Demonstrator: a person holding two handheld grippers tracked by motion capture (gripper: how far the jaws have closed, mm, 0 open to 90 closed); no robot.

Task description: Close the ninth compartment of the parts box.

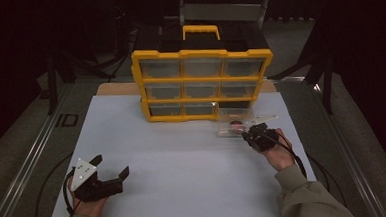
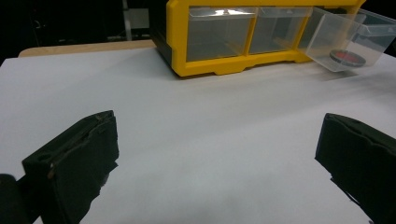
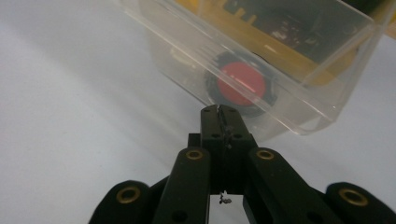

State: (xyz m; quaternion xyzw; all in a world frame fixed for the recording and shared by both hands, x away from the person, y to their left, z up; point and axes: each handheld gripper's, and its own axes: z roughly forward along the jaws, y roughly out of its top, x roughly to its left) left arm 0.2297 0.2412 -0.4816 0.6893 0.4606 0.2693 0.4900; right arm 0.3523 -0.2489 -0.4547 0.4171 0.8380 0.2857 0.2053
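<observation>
A yellow drawer cabinet [image 1: 202, 80] stands at the back of the white table [image 1: 185, 189]. One clear plastic drawer [image 1: 234, 117] is out of it, in front of its lower right corner, tilted, with a round red and black disc [image 3: 243, 84] inside. My right gripper [image 1: 250, 133] is shut, its tips [image 3: 219, 112] pinched on the near edge of that clear drawer [image 3: 261, 56]. My left gripper [image 1: 111, 165] rests near the front left of the table, jaws wide open with nothing between them [image 2: 219, 135]. From there the cabinet [image 2: 233, 65] and the drawer [image 2: 345, 39] lie far ahead.
The cabinet has three rows of clear drawers and a yellow carry handle [image 1: 201, 30] on top. A metal rail [image 1: 29, 167] runs along the table's left side. White tabletop stretches between the two grippers.
</observation>
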